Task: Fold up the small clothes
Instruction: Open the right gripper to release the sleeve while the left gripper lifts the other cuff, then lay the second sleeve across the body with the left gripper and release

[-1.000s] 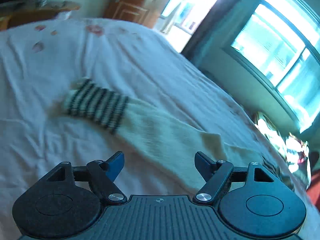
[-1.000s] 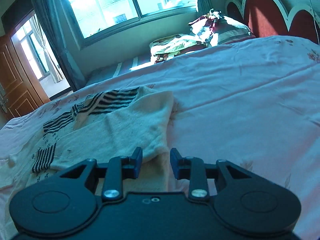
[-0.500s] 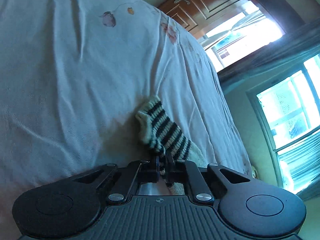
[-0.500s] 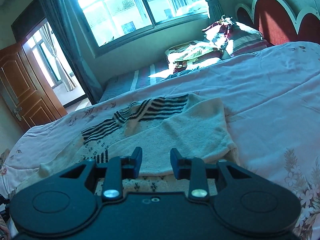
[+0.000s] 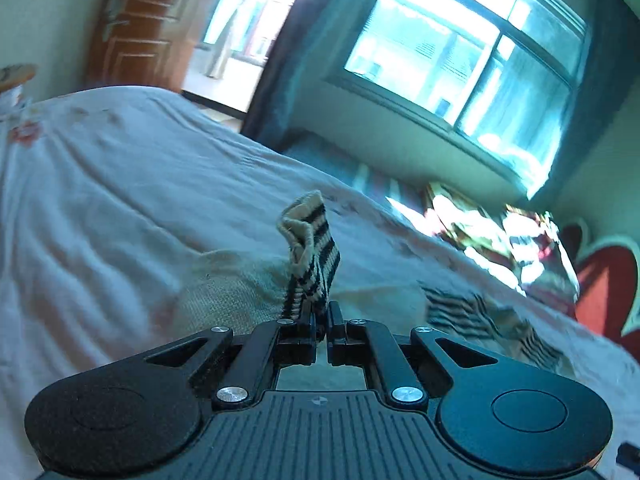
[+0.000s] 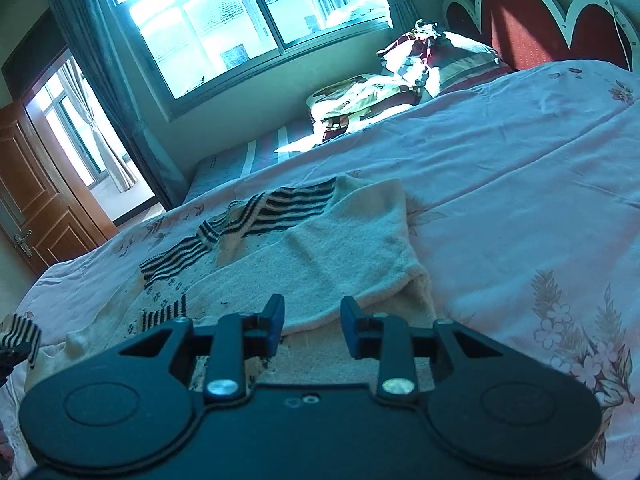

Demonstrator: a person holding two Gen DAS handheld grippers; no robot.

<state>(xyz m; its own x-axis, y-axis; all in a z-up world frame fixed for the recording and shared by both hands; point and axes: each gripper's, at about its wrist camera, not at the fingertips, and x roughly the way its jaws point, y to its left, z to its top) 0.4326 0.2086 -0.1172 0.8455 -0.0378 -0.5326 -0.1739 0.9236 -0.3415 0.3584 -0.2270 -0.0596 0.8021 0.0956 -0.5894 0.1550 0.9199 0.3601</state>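
A small cream knit sweater (image 6: 320, 256) with black stripes lies on the bed, one sleeve folded across its body. My left gripper (image 5: 322, 322) is shut on the striped cuff (image 5: 312, 256) of the other sleeve and holds it up off the sheet; the cuff stands above the jaws. That cuff also shows at the far left of the right wrist view (image 6: 20, 338). My right gripper (image 6: 312, 324) is open and empty, hovering over the sweater's near edge.
The bed sheet (image 6: 520, 200) is pale pink with flower prints. Pillows and bundled bedding (image 6: 400, 80) lie by the red headboard (image 6: 540, 28). A window (image 6: 240, 20) and a wooden door (image 6: 36, 200) stand beyond the bed.
My left gripper closed on the striped cuff, then lifted it and swung it over the sweater's body. My right gripper stayed open and drew back slightly.
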